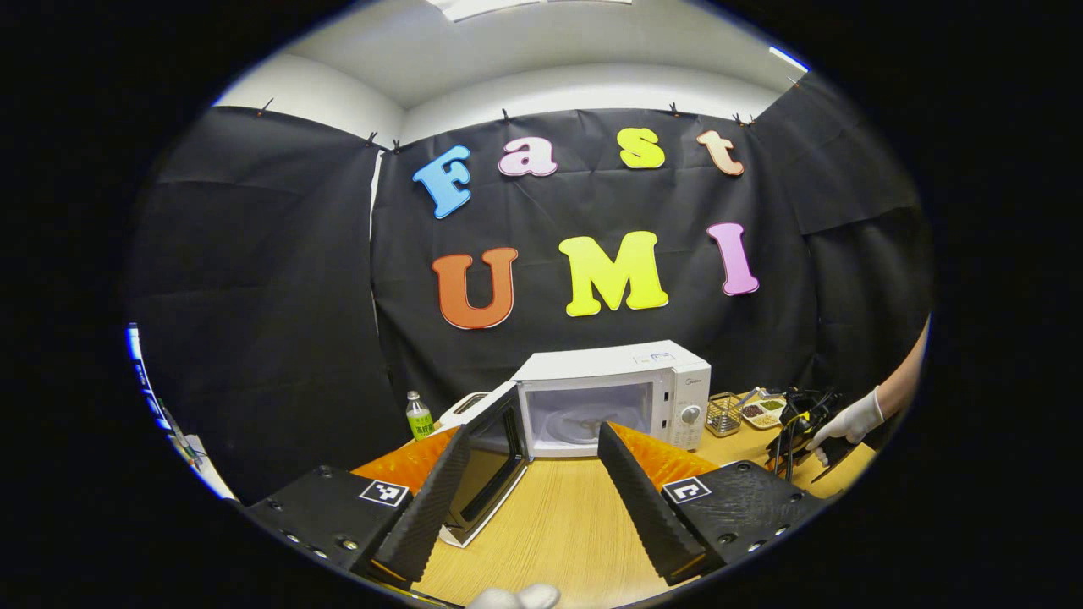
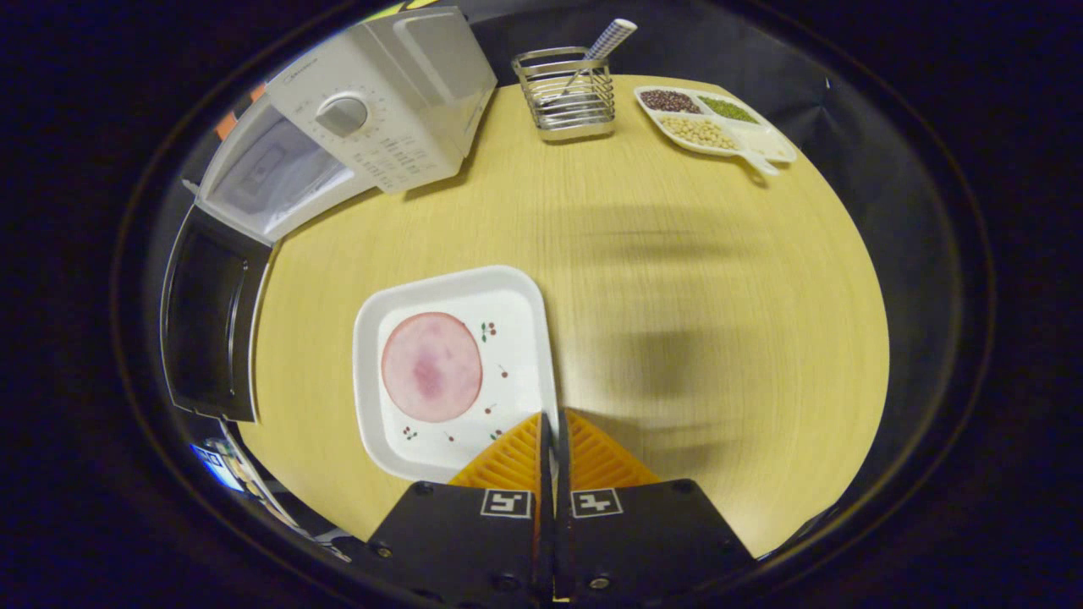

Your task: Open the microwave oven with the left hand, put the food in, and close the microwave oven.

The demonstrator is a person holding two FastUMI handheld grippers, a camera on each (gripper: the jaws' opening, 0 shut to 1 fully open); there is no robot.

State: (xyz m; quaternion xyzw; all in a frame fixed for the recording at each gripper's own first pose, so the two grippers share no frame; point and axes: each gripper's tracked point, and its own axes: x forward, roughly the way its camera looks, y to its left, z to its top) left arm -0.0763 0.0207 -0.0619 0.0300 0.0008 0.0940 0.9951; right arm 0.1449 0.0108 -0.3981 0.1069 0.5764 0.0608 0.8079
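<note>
On wooden worktop [image 2: 677, 254]: white microwave oven [image 1: 618, 393] door swung open; left gripper [image 1: 533, 482] fingers spread wide, holding nothing; right gripper [image 2: 554, 440] pinched closed on rim of white square plate [image 2: 453, 372] carrying round pink ham slice [image 2: 431, 366].

A staged recording booth set up like a kitchen corner: black cloth wall [image 1: 271, 279] clipped up beneath a plain white ceiling, a wooden table [image 2: 677, 279] holding a white microwave [image 1: 622, 393], wire utensil basket [image 2: 568, 91], divided bean dish [image 2: 715, 123] and drink bottle [image 1: 419, 416].
</note>
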